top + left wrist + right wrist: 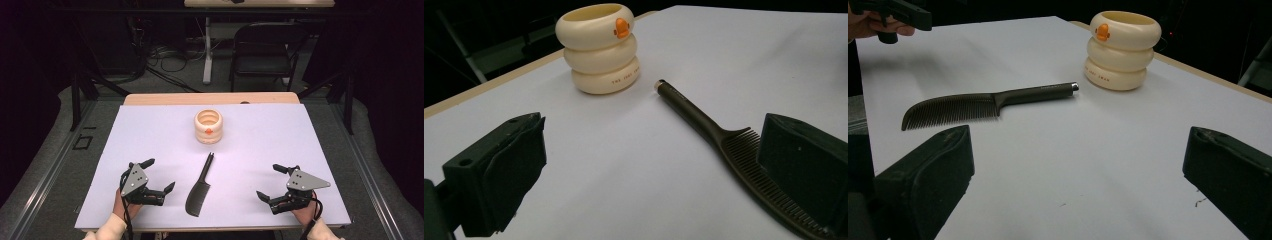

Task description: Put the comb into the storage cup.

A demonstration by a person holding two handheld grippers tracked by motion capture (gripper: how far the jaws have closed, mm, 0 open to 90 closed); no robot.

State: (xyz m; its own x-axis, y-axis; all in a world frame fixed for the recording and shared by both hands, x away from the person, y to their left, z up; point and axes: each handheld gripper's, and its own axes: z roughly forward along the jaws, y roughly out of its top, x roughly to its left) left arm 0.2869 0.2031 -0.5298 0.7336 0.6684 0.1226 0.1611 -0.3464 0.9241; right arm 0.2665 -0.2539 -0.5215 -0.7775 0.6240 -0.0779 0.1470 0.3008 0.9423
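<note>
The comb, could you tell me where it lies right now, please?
In the high view the comb lies flat on the table between both grippers, handle toward the cup.

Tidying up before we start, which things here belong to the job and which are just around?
Job: comb, cream ringed cup, left tool and right tool, both open.
Just around: folding chair, floor cables, white table leg.
</note>
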